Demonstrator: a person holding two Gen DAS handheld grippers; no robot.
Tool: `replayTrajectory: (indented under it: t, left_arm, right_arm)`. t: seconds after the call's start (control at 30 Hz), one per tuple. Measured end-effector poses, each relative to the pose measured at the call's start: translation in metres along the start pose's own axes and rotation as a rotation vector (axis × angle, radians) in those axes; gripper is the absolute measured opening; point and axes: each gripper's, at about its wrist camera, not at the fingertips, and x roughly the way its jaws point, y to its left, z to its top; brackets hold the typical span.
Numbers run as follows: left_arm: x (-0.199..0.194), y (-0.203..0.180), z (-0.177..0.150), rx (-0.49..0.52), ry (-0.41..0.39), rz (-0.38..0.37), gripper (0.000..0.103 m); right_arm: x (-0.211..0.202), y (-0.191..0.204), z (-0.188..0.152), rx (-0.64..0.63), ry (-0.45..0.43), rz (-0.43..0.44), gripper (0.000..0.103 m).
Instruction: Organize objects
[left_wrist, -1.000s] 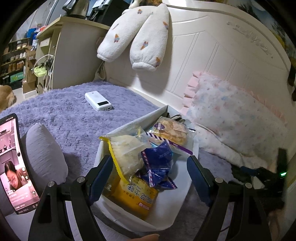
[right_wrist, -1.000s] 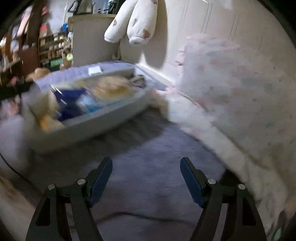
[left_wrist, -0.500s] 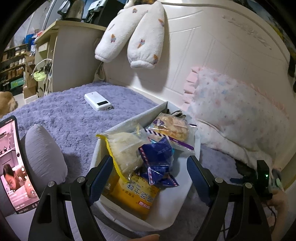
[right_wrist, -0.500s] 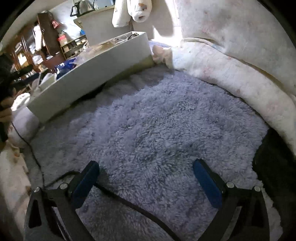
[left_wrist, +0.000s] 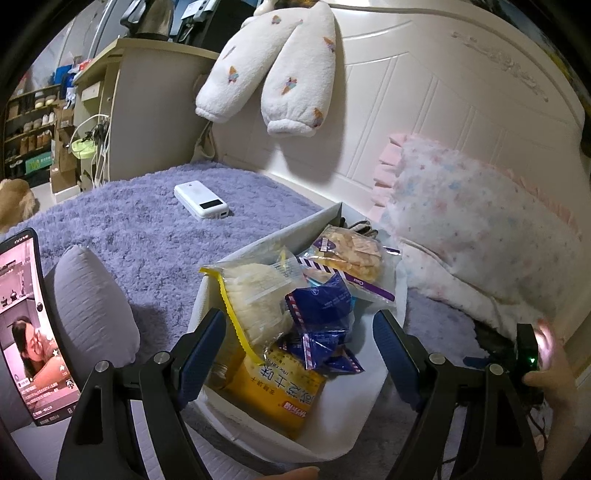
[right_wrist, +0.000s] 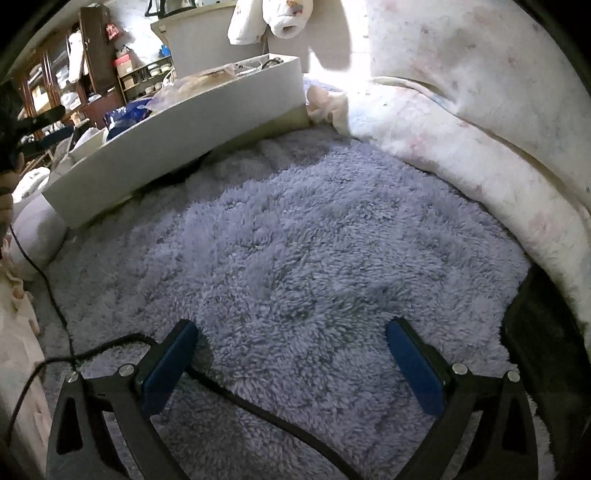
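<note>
A white box (left_wrist: 351, 424) lies on the purple fluffy blanket (left_wrist: 122, 218), filled with snacks: a yellow packet (left_wrist: 280, 391), blue packets (left_wrist: 321, 314), a clear bag of pale bread (left_wrist: 255, 291) and a bag of crackers (left_wrist: 351, 254). My left gripper (left_wrist: 299, 350) hovers open over the box's near end, with the snacks between its fingers but untouched. My right gripper (right_wrist: 291, 354) stands wide open low over bare blanket (right_wrist: 295, 240), nothing between its fingers. A black cable (right_wrist: 266, 410) runs under its left finger. The box (right_wrist: 177, 136) sits to its far left.
A white power bank (left_wrist: 201, 201) lies on the blanket beyond the box. A lit phone (left_wrist: 26, 325) and a grey cushion (left_wrist: 92, 306) are at the left. A floral pillow (left_wrist: 480, 229) and quilt (right_wrist: 461, 122) border the right, against the white headboard (left_wrist: 424, 96).
My right gripper dropped toward the blanket, tipped downward, and its jaws spread wider. The left gripper and the box stayed put.
</note>
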Motion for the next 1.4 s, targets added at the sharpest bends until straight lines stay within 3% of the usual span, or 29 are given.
replayTrajectory:
  t: [0.23, 0.33, 0.43, 0.63, 0.7, 0.8, 0.87, 0.97, 1.1, 1.23, 1.4]
  left_arm:
    - [0.004, 0.0, -0.001, 0.008, 0.024, 0.022, 0.081]
    - [0.005, 0.002, -0.001, 0.0, 0.032, 0.016, 0.081]
    - [0.004, 0.002, -0.001, -0.004, 0.026, 0.004, 0.081]
    - [-0.004, -0.01, 0.0, 0.072, -0.033, 0.079, 0.081]
    - [-0.012, -0.012, 0.003, 0.066, -0.052, 0.043, 0.081]
    - [-0.027, -0.01, 0.013, 0.015, -0.038, -0.101, 0.081]
    - [-0.04, -0.01, 0.019, 0.013, -0.044, -0.14, 0.081]
    - [-0.056, -0.012, 0.023, 0.045, -0.114, -0.124, 0.081]
    - [-0.056, -0.005, 0.026, 0.028, -0.132, -0.077, 0.081]
    - [-0.052, 0.006, 0.028, -0.036, -0.108, -0.126, 0.081]
    - [-0.054, 0.002, 0.028, -0.028, -0.115, -0.146, 0.081]
  right_arm:
    - [-0.003, 0.001, -0.002, -0.005, -0.016, -0.005, 0.103]
    - [-0.019, 0.014, -0.009, -0.053, -0.064, -0.082, 0.103]
    - [-0.023, 0.008, -0.016, -0.017, -0.055, -0.096, 0.103]
    - [-0.017, -0.005, -0.016, 0.041, -0.02, -0.044, 0.103]
    - [-0.018, -0.007, -0.017, 0.048, -0.022, -0.035, 0.103]
    - [-0.016, -0.004, -0.015, 0.04, -0.018, -0.046, 0.103]
    - [-0.016, -0.004, -0.015, 0.04, -0.019, -0.045, 0.103]
    - [-0.016, -0.004, -0.014, 0.04, -0.018, -0.046, 0.103]
    - [-0.016, -0.004, -0.013, 0.039, -0.018, -0.047, 0.103]
    - [-0.015, -0.004, -0.013, 0.04, -0.018, -0.044, 0.103]
    - [-0.013, -0.004, -0.011, 0.039, -0.018, -0.045, 0.103]
